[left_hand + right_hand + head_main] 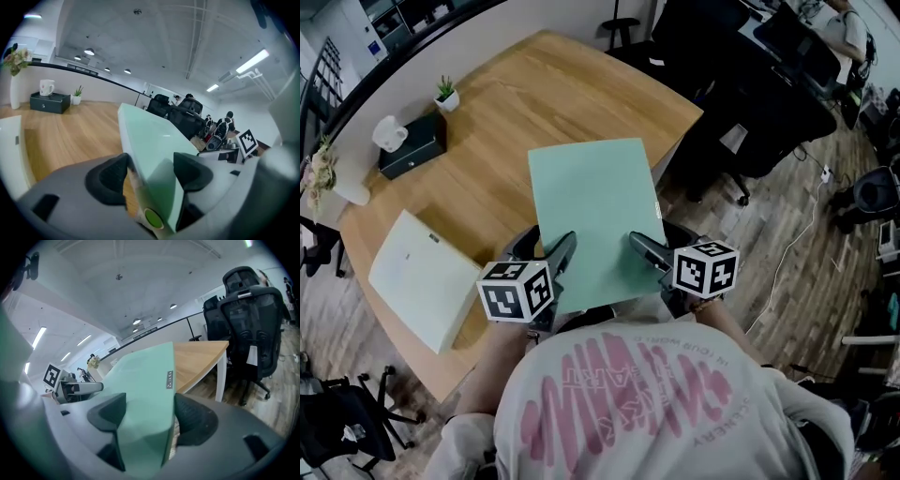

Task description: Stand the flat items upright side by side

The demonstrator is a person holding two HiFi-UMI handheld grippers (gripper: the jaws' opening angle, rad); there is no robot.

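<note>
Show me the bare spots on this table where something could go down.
Widest: the far right corner of the table, beyond the green folder, right of the plant. A narrower strip lies between the white folder and the green folder. Crowded: the left edge, with the black box.

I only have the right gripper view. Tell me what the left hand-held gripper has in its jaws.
Observer: The left hand-held gripper is closed on the same green folder, at the end with the round finger hole.
Operator: Report the second flat item.
Observer: A white folder lies flat on the wooden table, to the left of the green one.
Operator: Name what stands at the table's far left corner.
Observer: A black box with a white mug on top.
</note>
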